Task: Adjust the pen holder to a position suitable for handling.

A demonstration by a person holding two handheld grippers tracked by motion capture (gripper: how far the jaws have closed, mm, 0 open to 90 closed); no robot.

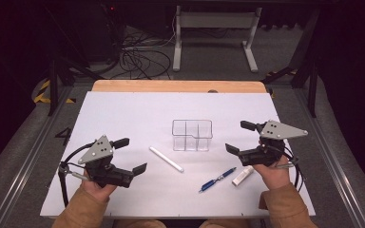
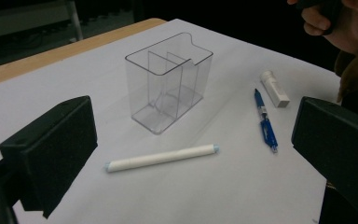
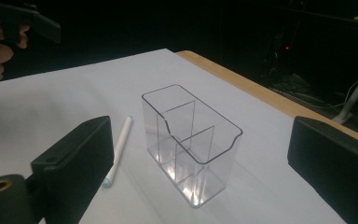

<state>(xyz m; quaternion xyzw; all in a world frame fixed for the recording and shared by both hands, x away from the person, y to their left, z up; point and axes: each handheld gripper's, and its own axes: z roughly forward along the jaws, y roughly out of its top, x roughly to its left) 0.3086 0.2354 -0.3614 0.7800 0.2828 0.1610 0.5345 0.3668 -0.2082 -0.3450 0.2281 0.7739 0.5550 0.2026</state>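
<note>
A clear plastic organiser (image 1: 192, 135) (image 2: 168, 84) (image 3: 191, 140) with inner dividers stands empty at the middle of the white table. A white marker (image 1: 166, 159) (image 2: 161, 157) (image 3: 119, 148) lies in front of it to the left. To the front right lie a blue pen (image 1: 217, 179) (image 2: 264, 120) and a small white tube (image 1: 243, 175) (image 2: 275, 88). My left gripper (image 1: 134, 156) hovers open at the left, with nothing between its jaws. My right gripper (image 1: 240, 137) is open too, just right of the organiser and above the white tube.
The white sheet (image 1: 123, 114) covers the table, with a wooden strip (image 1: 171, 86) along the far edge. Beyond it are a desk frame (image 1: 214, 28) and cables (image 1: 142, 59) on the floor. Metal rails (image 1: 28, 152) run along both sides.
</note>
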